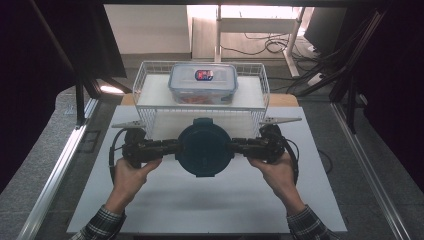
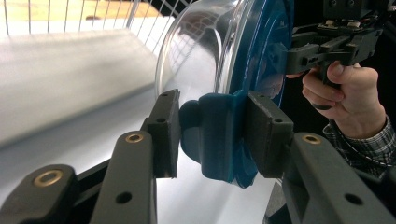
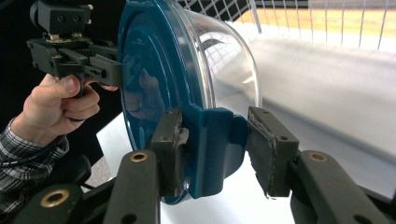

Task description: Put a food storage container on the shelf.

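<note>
You've got the round bowl [image 1: 204,147] with its teal lid pinched by its side clasps, left gripper [image 1: 170,147] and right gripper [image 1: 239,145] clamped on opposite sides so it stays level, just near of the wire basket [image 1: 142,90].

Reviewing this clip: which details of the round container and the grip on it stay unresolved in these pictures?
- Round container: high view, its teal lid hides the inside.
- Left gripper: left gripper view, a gap shows beside one pad; firm pinch on the lid's clip unclear.
- Right gripper: right gripper view, same doubt.
- Rectangular box in the wire basket: label too small to read.
</note>
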`<action>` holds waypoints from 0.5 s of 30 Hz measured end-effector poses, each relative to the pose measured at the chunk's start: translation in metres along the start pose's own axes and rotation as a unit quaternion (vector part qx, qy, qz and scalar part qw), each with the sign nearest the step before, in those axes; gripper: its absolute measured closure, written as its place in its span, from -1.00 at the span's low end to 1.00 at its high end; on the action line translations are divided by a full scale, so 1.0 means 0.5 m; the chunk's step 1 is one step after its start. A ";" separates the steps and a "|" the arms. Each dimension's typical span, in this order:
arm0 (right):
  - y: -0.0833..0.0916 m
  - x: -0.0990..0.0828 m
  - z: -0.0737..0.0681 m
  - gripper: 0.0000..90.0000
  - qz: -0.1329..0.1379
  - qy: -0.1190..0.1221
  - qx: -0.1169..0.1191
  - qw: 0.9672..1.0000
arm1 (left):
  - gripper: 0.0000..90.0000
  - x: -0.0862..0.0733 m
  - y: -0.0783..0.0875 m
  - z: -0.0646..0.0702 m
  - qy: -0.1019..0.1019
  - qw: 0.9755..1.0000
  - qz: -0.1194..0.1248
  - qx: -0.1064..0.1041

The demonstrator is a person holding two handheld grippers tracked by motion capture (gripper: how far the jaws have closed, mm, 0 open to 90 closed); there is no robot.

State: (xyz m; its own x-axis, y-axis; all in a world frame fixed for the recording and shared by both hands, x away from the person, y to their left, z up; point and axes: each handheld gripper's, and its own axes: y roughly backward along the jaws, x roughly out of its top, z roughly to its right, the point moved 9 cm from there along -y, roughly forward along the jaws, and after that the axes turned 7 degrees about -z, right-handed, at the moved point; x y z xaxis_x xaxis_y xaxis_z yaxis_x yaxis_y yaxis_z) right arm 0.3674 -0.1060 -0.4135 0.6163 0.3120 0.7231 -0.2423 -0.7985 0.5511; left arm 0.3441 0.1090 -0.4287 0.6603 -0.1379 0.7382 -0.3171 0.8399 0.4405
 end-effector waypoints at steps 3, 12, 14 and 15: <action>0.012 0.026 -0.004 0.28 0.004 0.002 -0.001 1.000 | 0.30 0.024 0.008 0.006 -0.003 1.000 0.005 0.000; 0.041 0.101 -0.015 0.28 0.018 0.012 -0.004 1.000 | 0.30 0.095 0.036 0.019 -0.011 1.000 0.014 0.001; 0.046 0.118 -0.017 0.28 0.021 0.015 -0.004 1.000 | 0.30 0.113 0.043 0.022 -0.015 1.000 0.016 0.005; 0.048 0.127 -0.018 0.28 0.023 0.016 -0.004 1.000 | 0.30 0.122 0.048 0.023 -0.016 1.000 0.018 0.006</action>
State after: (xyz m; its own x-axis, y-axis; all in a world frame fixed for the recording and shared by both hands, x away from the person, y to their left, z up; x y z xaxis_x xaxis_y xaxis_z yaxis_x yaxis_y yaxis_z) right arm 0.3940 -0.1010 -0.3506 0.5793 0.2917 0.7611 -0.2759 -0.8085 0.5198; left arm 0.3690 0.1144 -0.3671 0.6265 -0.1255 0.7693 -0.3477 0.8383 0.4199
